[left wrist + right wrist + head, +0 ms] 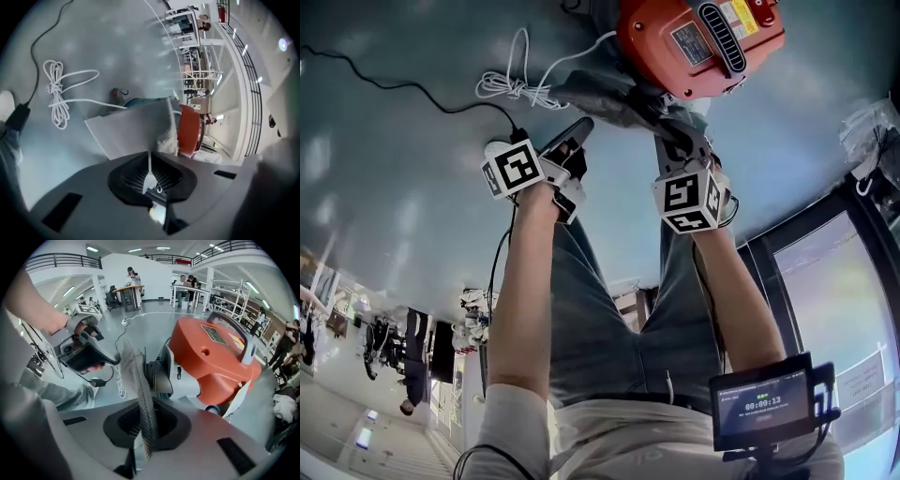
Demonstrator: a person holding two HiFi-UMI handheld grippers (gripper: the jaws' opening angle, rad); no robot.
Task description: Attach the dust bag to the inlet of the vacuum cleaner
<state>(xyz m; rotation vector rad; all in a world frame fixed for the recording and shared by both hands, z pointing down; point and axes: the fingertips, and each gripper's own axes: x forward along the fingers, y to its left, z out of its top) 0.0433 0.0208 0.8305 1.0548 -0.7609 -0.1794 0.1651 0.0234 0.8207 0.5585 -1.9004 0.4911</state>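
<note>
The orange vacuum cleaner (675,47) stands on the grey floor at the top of the head view. A grey dust bag (600,94) hangs in front of it between my two grippers. My left gripper (583,127) is shut on one thin edge of the dust bag (136,131), which spreads out flat beyond the left gripper (151,176). My right gripper (666,133) is shut on the other edge. In the right gripper view the dust bag (133,366) rises edge-on from the right gripper (144,427), just left of the vacuum's dark round inlet (157,376). The vacuum cleaner (211,357) sits close behind.
A coiled white cable (516,84) lies on the floor left of the vacuum, and a black cable (394,89) with a plug block (16,117) runs past it. The person's jeans-clad legs (609,319) fill the middle. A glass-edged drop (834,272) borders the right.
</note>
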